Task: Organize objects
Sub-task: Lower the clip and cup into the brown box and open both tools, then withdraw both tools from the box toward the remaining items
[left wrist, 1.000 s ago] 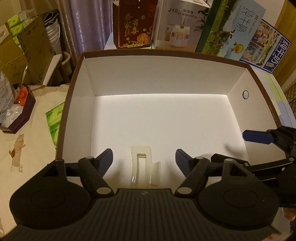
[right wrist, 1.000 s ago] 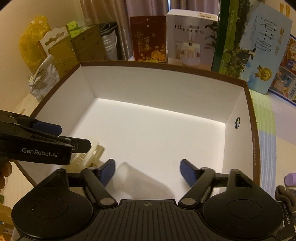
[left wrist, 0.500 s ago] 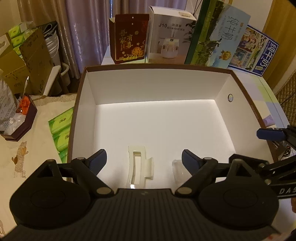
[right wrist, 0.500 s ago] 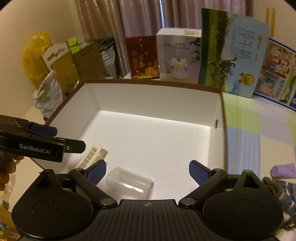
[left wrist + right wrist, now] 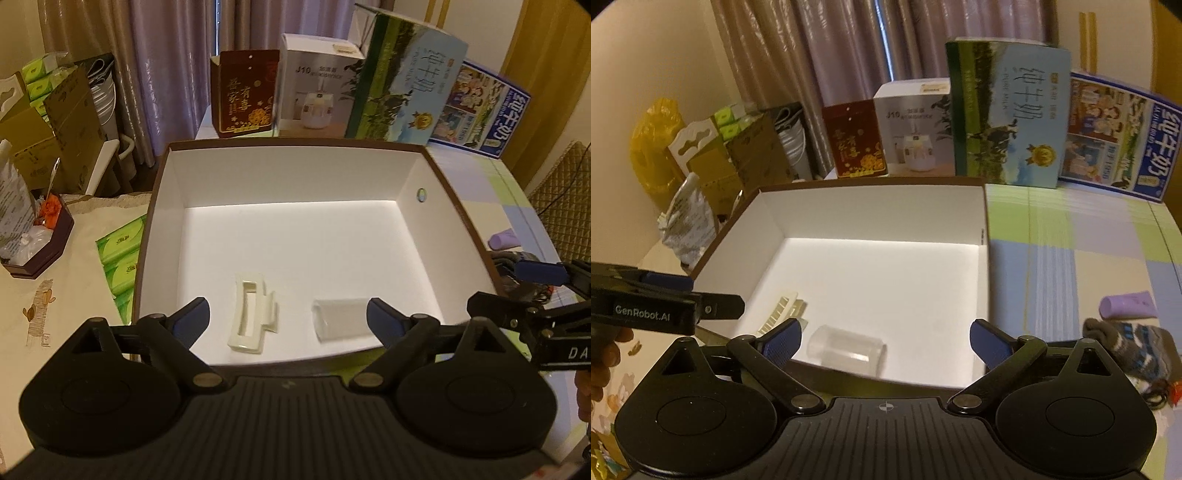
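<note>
Both pairs of fingers stand spread wide with nothing between the pads; each set of jaws has just been opening.

Left wrist view, left to right:
- A dark hexagonal tray (image 5: 44, 254) sits at the far left on the cream cloth and holds small items that are too blurred to name.
- Green tissue packs (image 5: 122, 258) lie just beside the left wall of the box.
- The left gripper (image 5: 288, 317) hangs above the near edge of the brown-rimmed white box (image 5: 295, 173), fingers apart and empty.
- A cream hair claw clip (image 5: 251, 312) lies on the box floor near the front wall, between the two fingers as seen in this view.
- A clear plastic cup (image 5: 341, 319) lies on its side to the right of the clip, apart from it.
- A round hole (image 5: 421, 194) marks the right wall of the box.
- The right gripper (image 5: 541, 271) enters from the right edge, outside the box.

Right wrist view, left to right:
- The left gripper (image 5: 679, 295) enters from the left edge.
- The claw clip (image 5: 783, 312) and the cup (image 5: 846, 349) lie in the near part of the box (image 5: 871, 203).
- The right gripper (image 5: 886, 341) hangs over the near wall, fingers apart and empty.
- A purple tube (image 5: 1128, 304) and a knitted sock (image 5: 1134, 345) lie on the checked tablecloth (image 5: 1071, 258), outside the box to the right.

Printed cartons (image 5: 1008, 110) stand upright behind the box.
</note>
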Demonstrator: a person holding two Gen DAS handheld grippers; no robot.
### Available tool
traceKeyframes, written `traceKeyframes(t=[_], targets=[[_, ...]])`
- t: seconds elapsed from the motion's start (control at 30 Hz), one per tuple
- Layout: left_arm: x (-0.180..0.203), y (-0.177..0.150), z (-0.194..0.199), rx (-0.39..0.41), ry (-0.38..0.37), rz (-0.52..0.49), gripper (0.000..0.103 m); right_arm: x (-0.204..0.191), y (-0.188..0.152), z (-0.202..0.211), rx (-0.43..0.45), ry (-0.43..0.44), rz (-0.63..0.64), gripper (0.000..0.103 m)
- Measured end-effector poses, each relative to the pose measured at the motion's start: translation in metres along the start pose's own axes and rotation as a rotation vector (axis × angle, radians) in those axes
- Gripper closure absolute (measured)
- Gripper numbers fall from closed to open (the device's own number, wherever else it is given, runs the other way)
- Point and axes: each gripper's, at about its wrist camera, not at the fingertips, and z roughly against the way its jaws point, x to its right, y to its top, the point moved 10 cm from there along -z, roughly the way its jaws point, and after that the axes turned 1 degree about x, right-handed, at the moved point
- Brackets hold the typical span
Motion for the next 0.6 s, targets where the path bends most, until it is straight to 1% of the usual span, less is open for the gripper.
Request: traceKeyframes(t=[0.3,0.6], targets=[[0.031,-0.017,0.021,0.011,-0.028,-0.005,0.013,0.010,-0.011,0.028,0.017,0.003,-0.018,0.008],[0.058,-0.042,0.033,-0.006,-0.039,0.003,0.012,0.029,-0.030,0.053,0.005,0.005,-0.021,0.008]])
